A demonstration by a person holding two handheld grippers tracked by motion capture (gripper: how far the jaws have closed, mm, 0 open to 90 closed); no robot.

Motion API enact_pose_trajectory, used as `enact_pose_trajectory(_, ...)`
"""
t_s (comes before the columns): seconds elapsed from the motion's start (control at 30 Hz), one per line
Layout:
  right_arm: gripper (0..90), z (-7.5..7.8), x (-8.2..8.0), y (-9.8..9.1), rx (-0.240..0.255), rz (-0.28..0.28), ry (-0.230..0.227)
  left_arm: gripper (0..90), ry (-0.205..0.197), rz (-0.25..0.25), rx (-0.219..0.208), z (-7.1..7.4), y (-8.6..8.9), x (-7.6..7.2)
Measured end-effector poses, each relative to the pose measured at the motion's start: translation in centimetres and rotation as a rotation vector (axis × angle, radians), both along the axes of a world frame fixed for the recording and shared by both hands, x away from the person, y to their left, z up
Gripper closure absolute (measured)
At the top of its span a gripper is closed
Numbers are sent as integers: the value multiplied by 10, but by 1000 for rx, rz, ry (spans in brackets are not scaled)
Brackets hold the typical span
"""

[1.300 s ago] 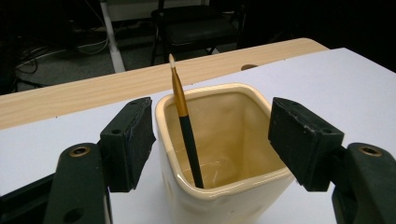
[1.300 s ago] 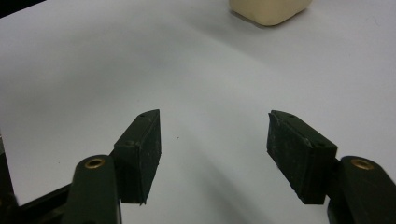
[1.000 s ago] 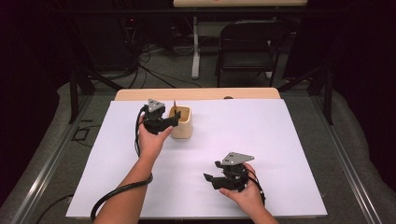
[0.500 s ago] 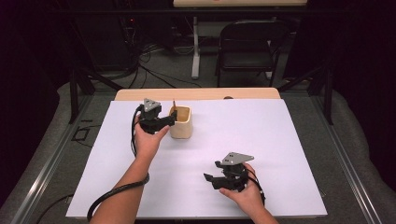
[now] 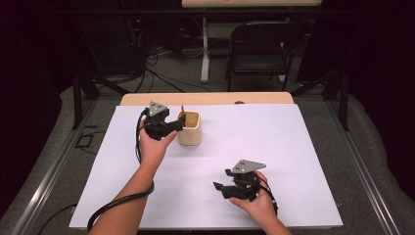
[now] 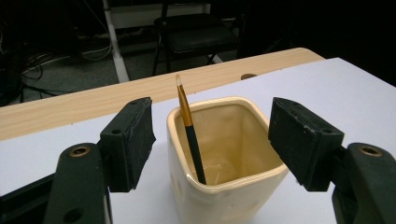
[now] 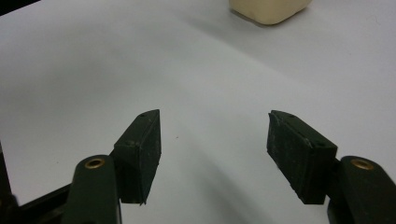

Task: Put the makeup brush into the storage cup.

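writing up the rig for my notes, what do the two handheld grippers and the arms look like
Both the left claw and the right claw are black, each topped with a grey three-cornered plate. Each has two blocky black jaws with scuffed pads and brass-coloured rivets at the base. A black cable trails along the left forearm. Both forearms are bare, with no sleeves visible.

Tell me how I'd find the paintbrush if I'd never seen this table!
Look at the white table cover, toward its far left part, where a cream square cup stands between the open jaws of the left gripper. The paintbrush leans inside it: thin black handle, gold band, pale tip poking above the rim.
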State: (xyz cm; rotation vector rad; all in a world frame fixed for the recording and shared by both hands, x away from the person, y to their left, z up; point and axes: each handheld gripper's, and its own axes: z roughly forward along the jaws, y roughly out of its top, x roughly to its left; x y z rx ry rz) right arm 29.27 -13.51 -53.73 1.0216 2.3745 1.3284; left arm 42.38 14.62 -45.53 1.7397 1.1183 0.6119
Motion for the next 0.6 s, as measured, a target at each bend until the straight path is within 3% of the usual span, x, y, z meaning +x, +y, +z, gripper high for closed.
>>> enact_pose_trajectory(0.6,352,2,0,-1,4,-6,-4,314,-12,-36,0,10,14,-18)
